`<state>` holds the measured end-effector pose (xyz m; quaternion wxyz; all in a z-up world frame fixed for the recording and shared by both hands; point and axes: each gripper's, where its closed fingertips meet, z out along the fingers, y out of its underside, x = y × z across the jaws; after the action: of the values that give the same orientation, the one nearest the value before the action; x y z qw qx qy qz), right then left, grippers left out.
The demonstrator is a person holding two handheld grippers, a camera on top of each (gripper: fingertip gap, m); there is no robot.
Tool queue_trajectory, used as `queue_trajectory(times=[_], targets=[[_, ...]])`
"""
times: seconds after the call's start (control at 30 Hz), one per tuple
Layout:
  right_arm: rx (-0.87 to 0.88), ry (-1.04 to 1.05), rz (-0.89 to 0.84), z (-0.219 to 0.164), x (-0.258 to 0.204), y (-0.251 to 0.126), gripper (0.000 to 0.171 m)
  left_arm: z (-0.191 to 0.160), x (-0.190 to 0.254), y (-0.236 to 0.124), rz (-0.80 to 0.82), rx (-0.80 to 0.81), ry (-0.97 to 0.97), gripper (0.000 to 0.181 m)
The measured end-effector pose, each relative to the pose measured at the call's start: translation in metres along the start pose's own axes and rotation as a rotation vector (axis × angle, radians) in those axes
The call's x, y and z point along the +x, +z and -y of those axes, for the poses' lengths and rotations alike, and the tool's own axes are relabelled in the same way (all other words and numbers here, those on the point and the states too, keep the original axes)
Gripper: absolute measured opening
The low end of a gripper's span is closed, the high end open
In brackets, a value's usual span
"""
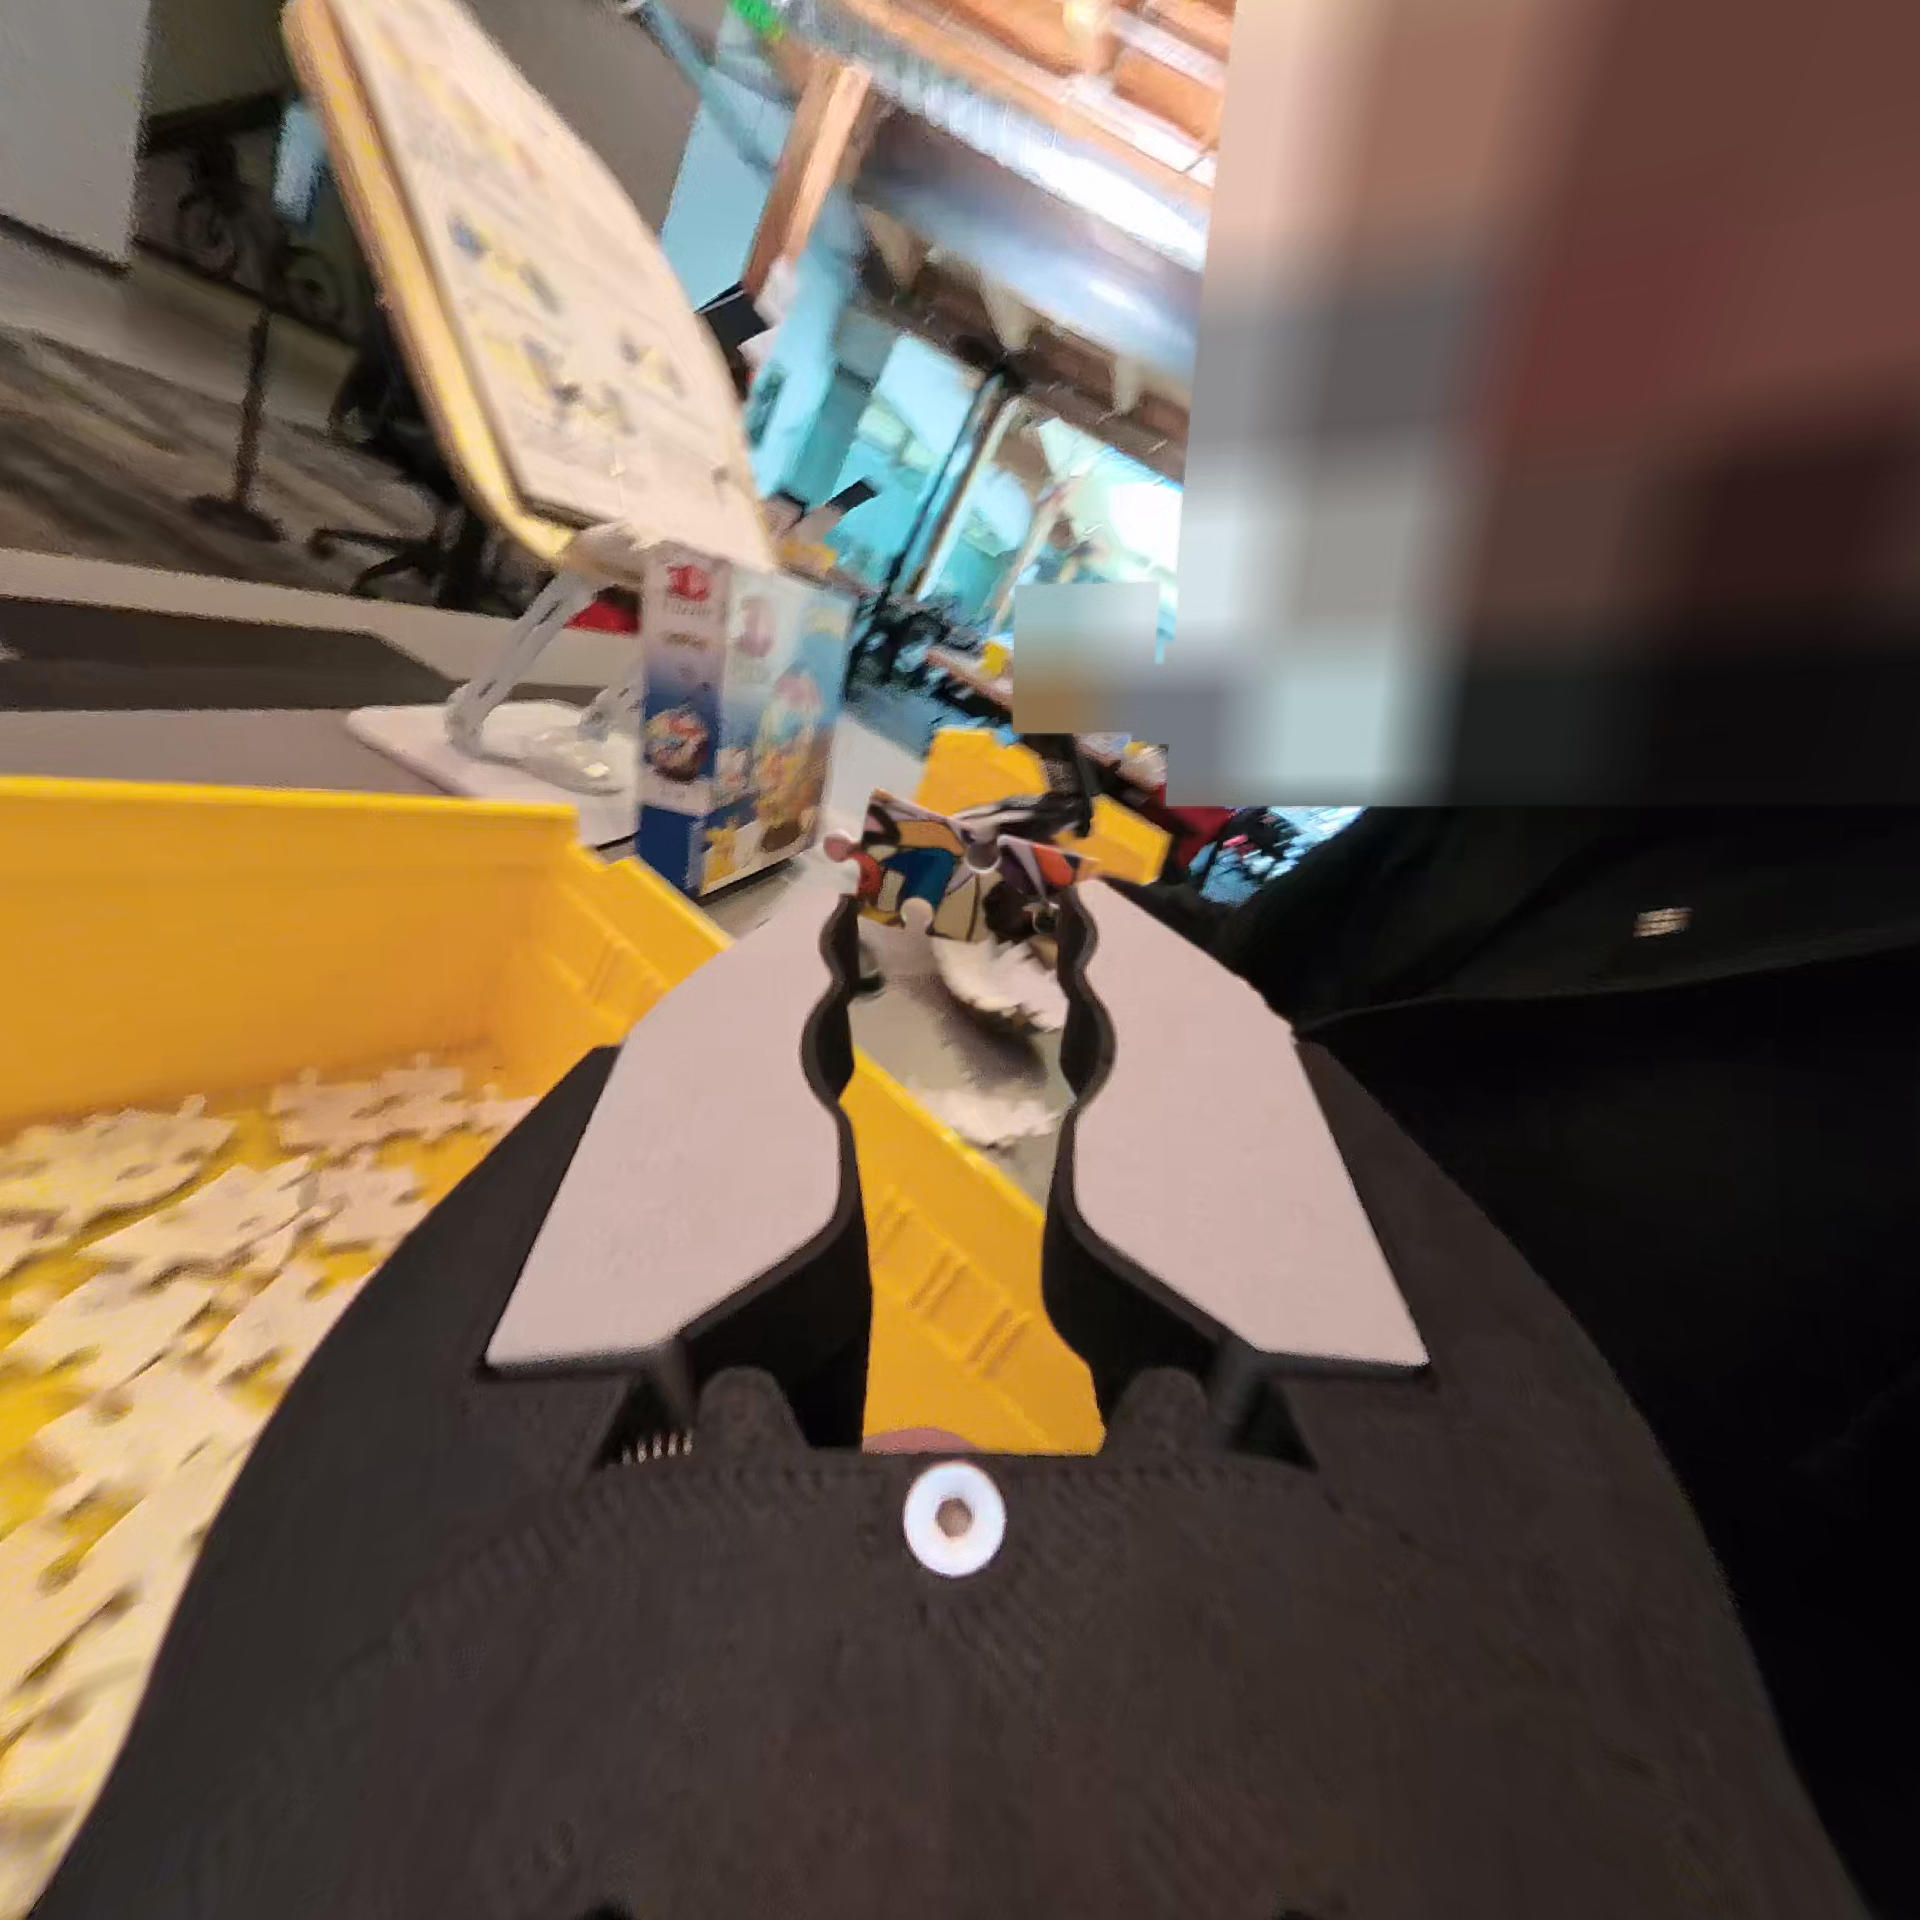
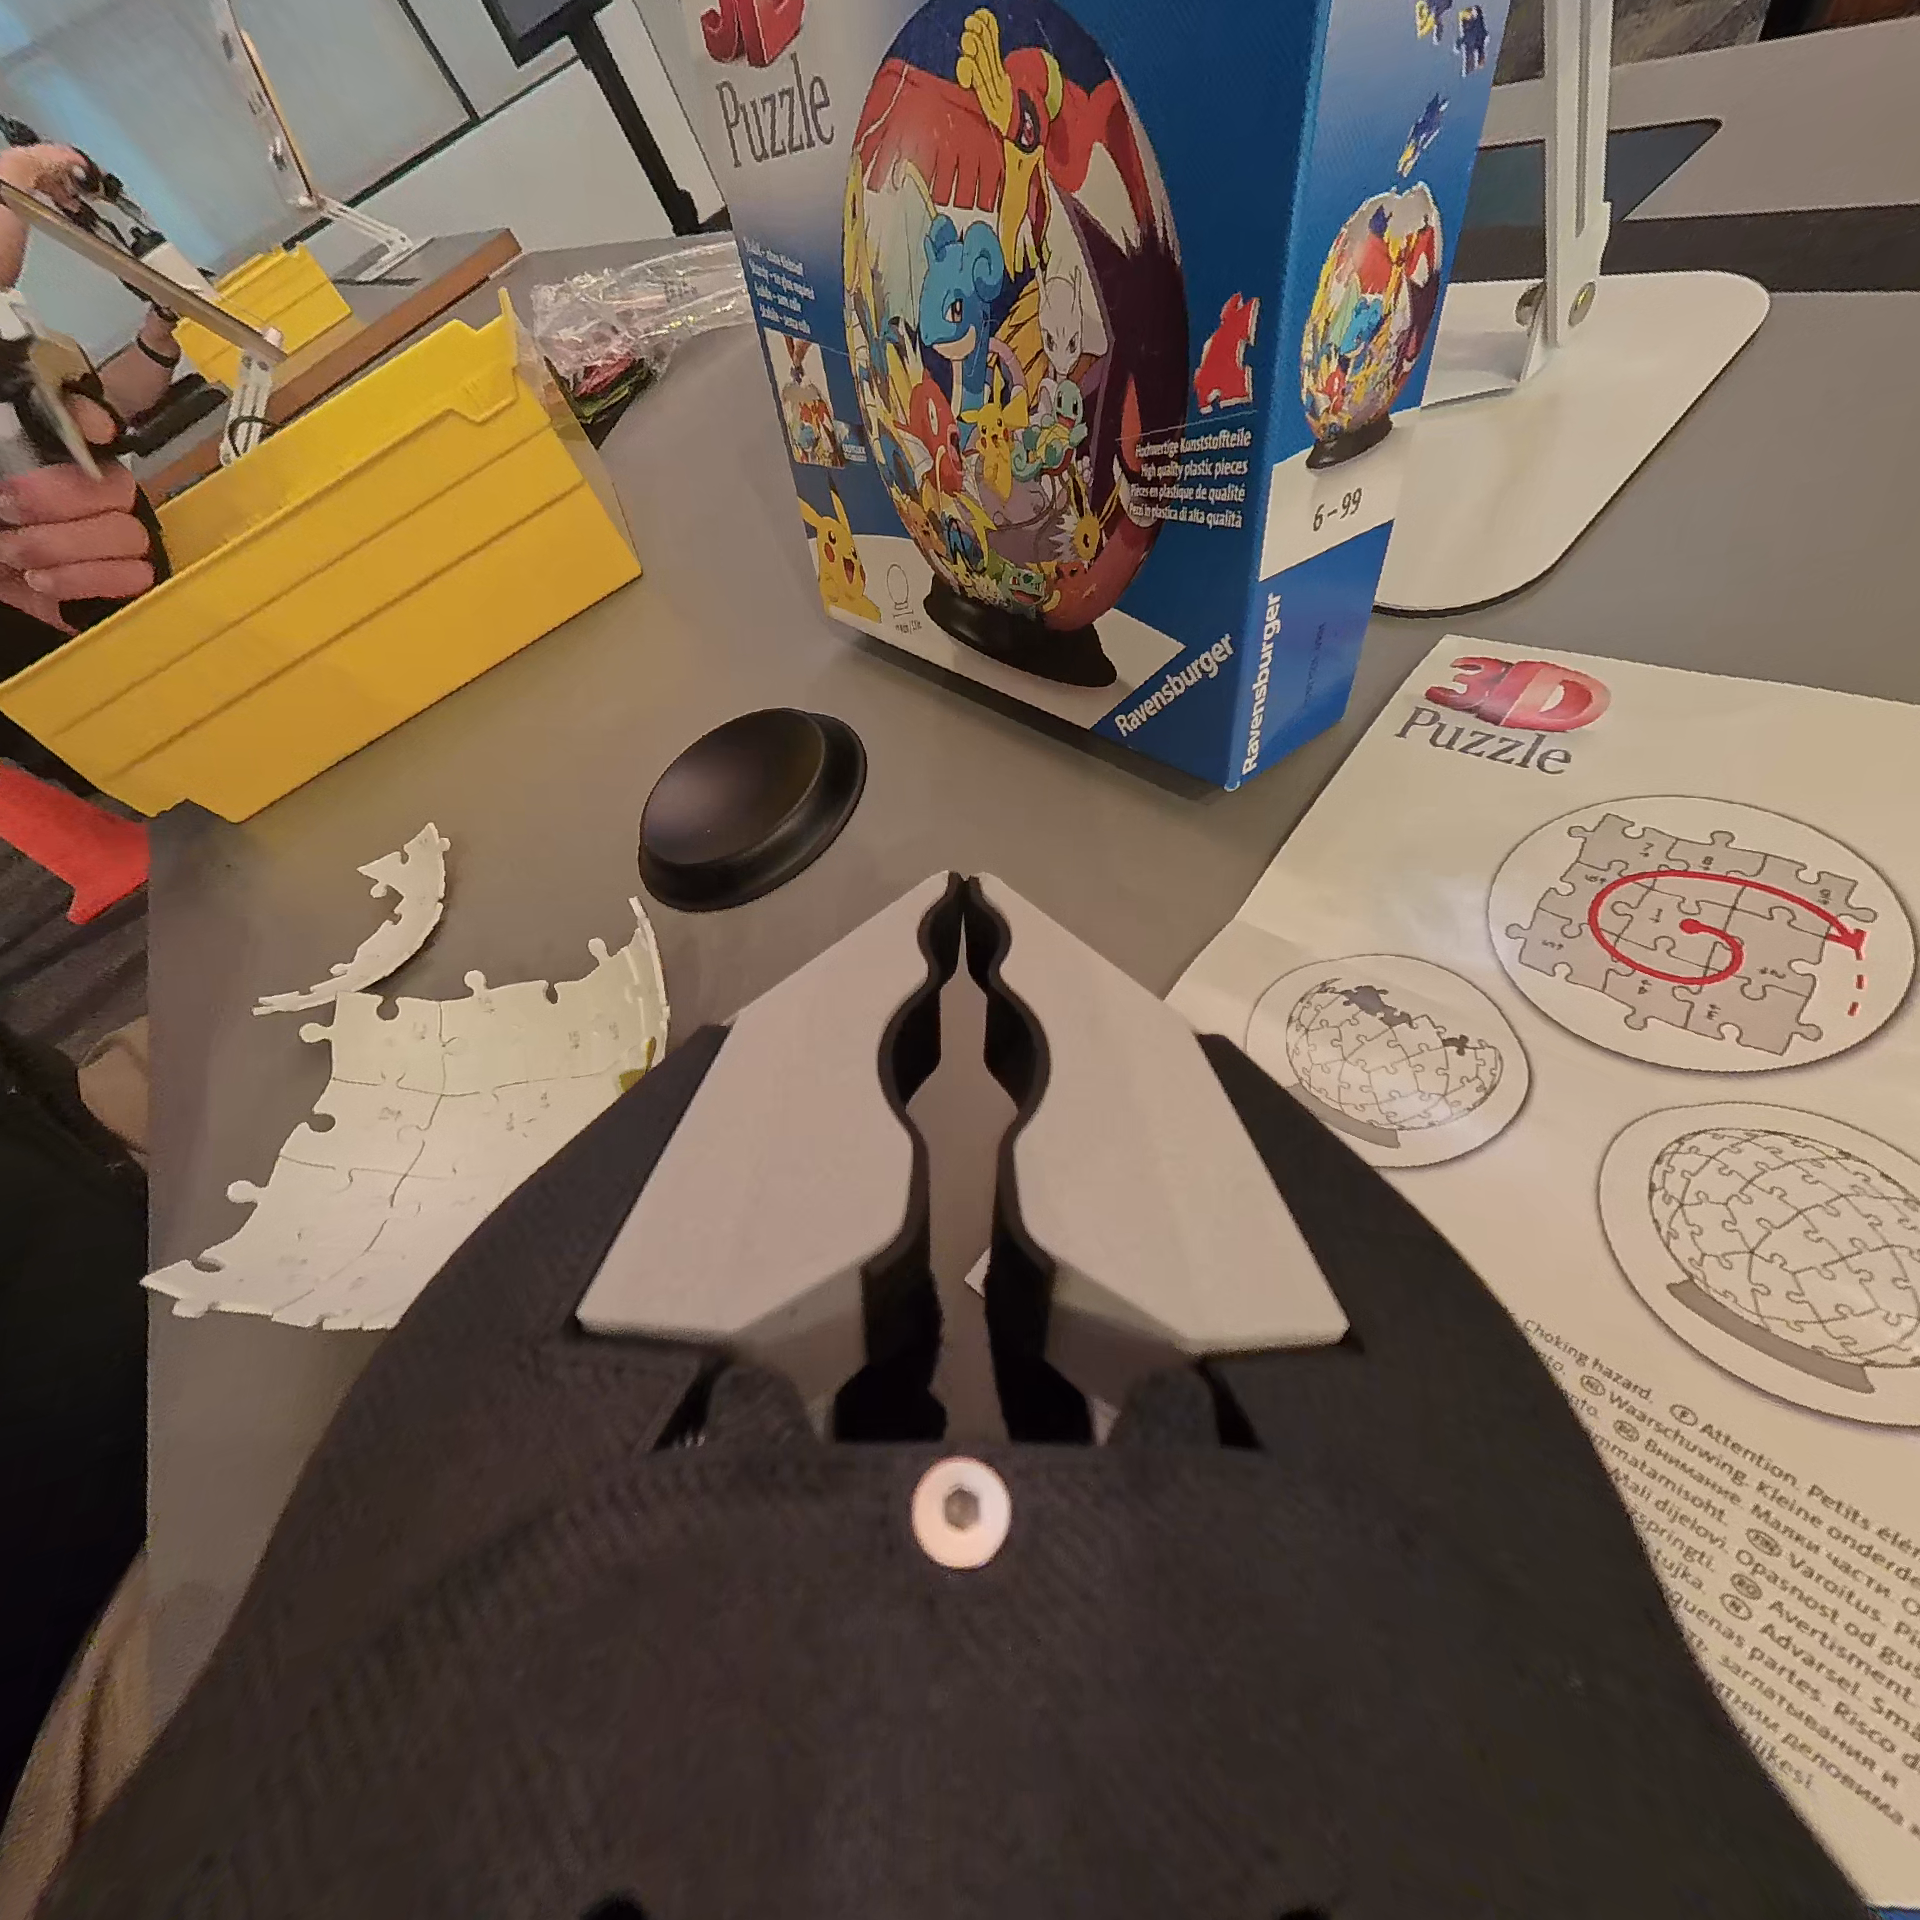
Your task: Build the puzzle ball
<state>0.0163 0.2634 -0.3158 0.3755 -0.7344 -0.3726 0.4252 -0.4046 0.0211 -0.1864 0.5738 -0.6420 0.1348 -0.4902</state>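
While the right claw point(image 2: 961, 883) hangs clenched and empty above the grey desk point(image 2: 540, 748), its tips nearly meeting, a curved white section of joined puzzle pieces point(image 2: 416, 1132) lies just to its left, with a smaller strip point(image 2: 384, 925) beyond. A black stand point(image 2: 748, 805) sits between them and the upright puzzle box point(image 2: 1049, 364); an instruction sheet point(image 2: 1621, 1039) lies right. Over a yellow bin point(image 1: 312, 935) of loose pieces point(image 1: 156, 1236), the left claw point(image 1: 961, 914) grips a colourful pieced fragment point(image 1: 956, 873) at its tips.
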Motion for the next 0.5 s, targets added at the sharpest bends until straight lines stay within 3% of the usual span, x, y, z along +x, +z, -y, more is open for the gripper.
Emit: queue_trajectory(times=[0.17,0.27,0.43,0.5], targets=[[-0.003,0.007,0.000,-0.002,0.002,0.001,0.000,-0.061,-0.077,-0.022,0.555,-0.556,0.093,0.037],[-0.015,0.019,0.000,-0.003,0.003,0.002,0.000,-0.090,-0.104,-0.047,0.765,-0.871,0.156,0.037],[-0.037,0.018,0.001,-0.006,0.002,0.005,0.000,-0.113,-0.113,-0.055,0.863,-1.064,0.147,0.037],[-0.042,0.023,0.003,-0.007,0.003,0.005,0.000,-0.126,-0.110,-0.048,0.811,-1.081,0.090,0.037]])
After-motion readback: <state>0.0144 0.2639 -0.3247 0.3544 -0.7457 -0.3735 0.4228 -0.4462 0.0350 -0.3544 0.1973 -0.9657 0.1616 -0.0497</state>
